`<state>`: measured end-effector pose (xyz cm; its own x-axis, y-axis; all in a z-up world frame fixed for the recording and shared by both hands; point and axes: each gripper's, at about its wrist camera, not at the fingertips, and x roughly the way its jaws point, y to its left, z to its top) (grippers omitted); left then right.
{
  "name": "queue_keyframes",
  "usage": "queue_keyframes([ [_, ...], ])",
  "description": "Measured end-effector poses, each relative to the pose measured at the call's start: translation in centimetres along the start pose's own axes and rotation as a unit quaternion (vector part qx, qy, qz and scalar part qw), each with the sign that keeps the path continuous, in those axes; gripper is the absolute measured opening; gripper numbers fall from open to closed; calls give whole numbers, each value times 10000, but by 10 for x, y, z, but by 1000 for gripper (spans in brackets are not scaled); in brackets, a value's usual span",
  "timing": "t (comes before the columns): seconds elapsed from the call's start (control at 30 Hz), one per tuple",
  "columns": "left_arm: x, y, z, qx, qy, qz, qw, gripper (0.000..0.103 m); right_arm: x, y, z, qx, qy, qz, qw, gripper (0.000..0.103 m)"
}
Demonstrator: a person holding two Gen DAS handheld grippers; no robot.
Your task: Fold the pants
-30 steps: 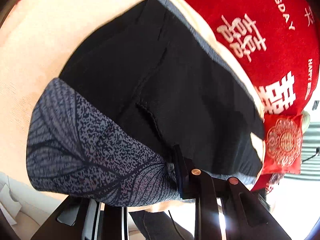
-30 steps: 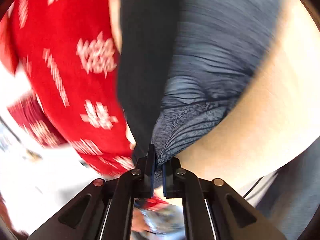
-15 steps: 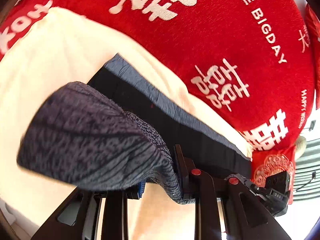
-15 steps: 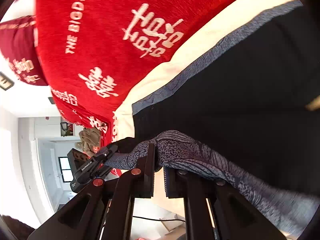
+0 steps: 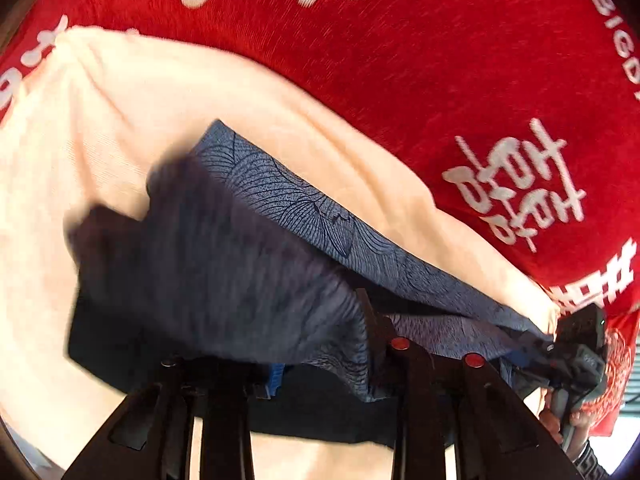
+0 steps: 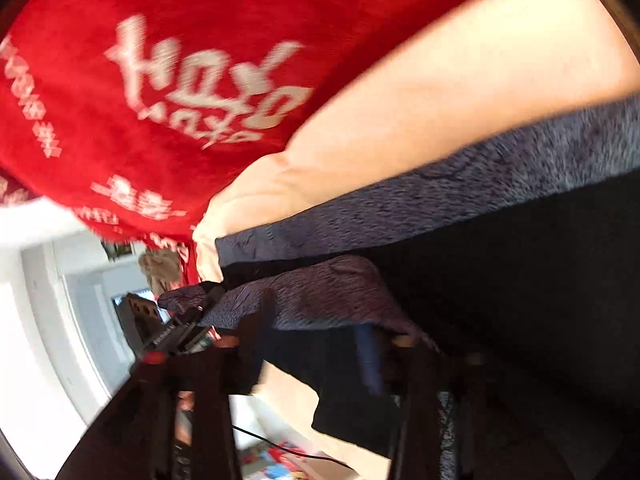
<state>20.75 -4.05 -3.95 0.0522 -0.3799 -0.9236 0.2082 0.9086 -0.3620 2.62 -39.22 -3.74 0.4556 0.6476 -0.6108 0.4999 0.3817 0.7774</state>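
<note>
Showing leaf-print pants [image 5: 280, 208] sharply, right view blurred

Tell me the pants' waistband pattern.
Grey-blue with dark fan-shaped line print on the waistband; clearest in left wrist view.

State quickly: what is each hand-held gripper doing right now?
Left hand-held gripper: jaws opening, patterned fabric of the pants lying between them.
Right hand-held gripper: jaws opening wide, the pants draped between them.

Left gripper [image 5: 320, 364], jaws opening, with pants [image 5: 224, 264] draped between them on cream sheet [image 5: 120, 112]; red blanket [image 5: 400, 60] lies beyond the sheet.
</note>
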Motion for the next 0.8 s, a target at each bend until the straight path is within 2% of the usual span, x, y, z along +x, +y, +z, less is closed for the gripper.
queue_keyframes([
  [0.03, -12, -1, -3, 100, -87, 211, 9997, 59, -5, 9, -3, -189, -24, -109, 9998, 72],
  [0.1, -36, 0, -10, 149, -390, 427, 9982, 73, -16, 33, -14, -697, -135, -405, 9967, 72],
  [0.13, -43, 0, -12, 162, -455, 448, 9978, 73, -18, 41, -20, -863, -142, -497, 9949, 72],
  [0.17, -46, 1, -14, 180, -456, 537, 9973, 73, -17, 47, -26, -981, -107, -579, 9934, 67],
  [0.2, -45, 1, -16, 221, -451, 659, 9966, 73, -11, 54, -34, -1123, -23, -649, 9915, 61],
  [0.23, -40, -1, -17, 316, -445, 789, 9954, 73, -6, 58, -39, -1237, 65, -707, 9898, 48],
  [0.27, -30, -5, -18, 427, -417, 939, 9938, 73, 4, 61, -44, -1397, 195, -824, 9866, 44],
  [0.33, -6, -13, -15, 527, -396, 1093, 9918, 73, 31, 65, -47, -1730, 416, -1232, 9763, 43],
  [0.4, 18, -15, -10, 608, -438, 1336, 9882, 73, 48, 68, -42, -1968, 396, -1498, 9681, 43],
  [0.43, 31, -18, -7, 625, -446, 1550, 9849, 73, 58, 68, -33, -2100, 283, -1762, 9613, 43],
  [0.47, 43, -20, -2, 681, -572, 1921, 9773, 76, 62, 67, -27, -2135, 205, -1908, 9579, 43],
  [0.5, 48, -21, 0, 767, -681, 1982, 9748, 84, 67, 63, -16, -2115, 85, -2074, 9551, 43],
  [0.53, 51, -22, 2, 810, -730, 2008, 9735, 85, 66, 59, -7, -2033, -31, -2161, 9550, 42],
  [0.57, 52, -23, 4, 841, -751, 2068, 9719, 85, 63, 54, 1, -1862, -129, -2038, 9610, 41],
  [0.63, 49, -25, 5, 868, -677, 2085, 9718, 84, 46, 44, 12, -1244, -298, -1469, 9808, 41],
  [0.7, 38, -25, 0, 906, -543, 2114, 9717, 84, 28, 39, 8, -996, -388, -1135, 9878, 44],
  [0.8, 21, -31, -19, 978, -392, 2082, 9724, 84, -4, 38, -10, -1116, -489, -920, 9883, 51],
])
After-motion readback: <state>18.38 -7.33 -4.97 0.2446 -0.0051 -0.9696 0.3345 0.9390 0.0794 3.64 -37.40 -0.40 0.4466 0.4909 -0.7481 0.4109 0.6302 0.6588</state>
